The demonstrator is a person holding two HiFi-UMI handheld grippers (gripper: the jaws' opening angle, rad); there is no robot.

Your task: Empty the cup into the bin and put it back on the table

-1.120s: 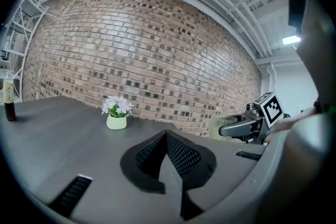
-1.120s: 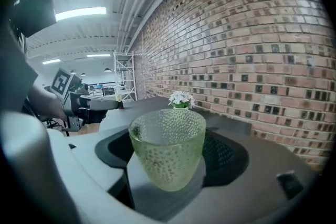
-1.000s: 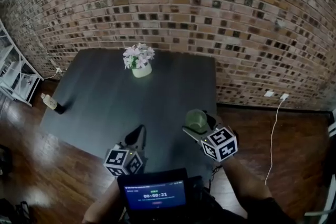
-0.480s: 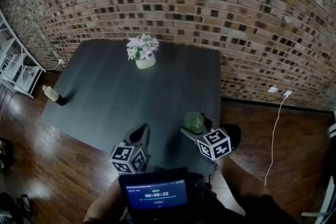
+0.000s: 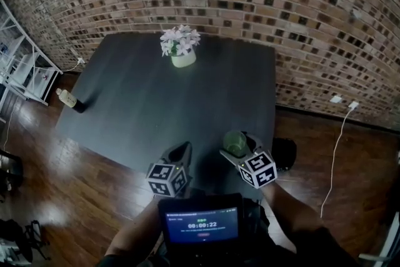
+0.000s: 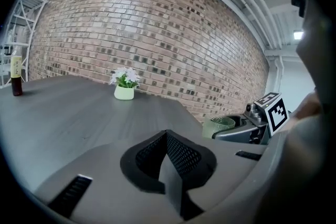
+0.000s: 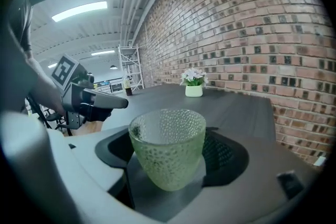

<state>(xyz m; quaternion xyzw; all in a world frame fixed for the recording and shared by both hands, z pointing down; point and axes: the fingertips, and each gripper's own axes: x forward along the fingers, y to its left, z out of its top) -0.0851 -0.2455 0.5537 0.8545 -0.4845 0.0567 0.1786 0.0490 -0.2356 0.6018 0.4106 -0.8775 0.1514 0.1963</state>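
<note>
My right gripper is shut on a pale green dimpled glass cup, over the near right corner of the dark table. In the right gripper view the cup stands upright between the jaws and looks empty. The left gripper view shows the same cup from the side, held just above the tabletop. My left gripper hovers to the cup's left near the front edge; its pads meet with nothing between them. A dark object, perhaps the bin, sits on the floor beside the table's right corner.
A pale pot of flowers stands at the table's far side. A small bottle is at its left edge. A white shelf rack stands at the left and a brick wall behind. A white cable trails over the wood floor at right.
The head view has shifted, so the table now sits further right in the picture. Both grippers keep their pose, and the cup stays held in the right one.
</note>
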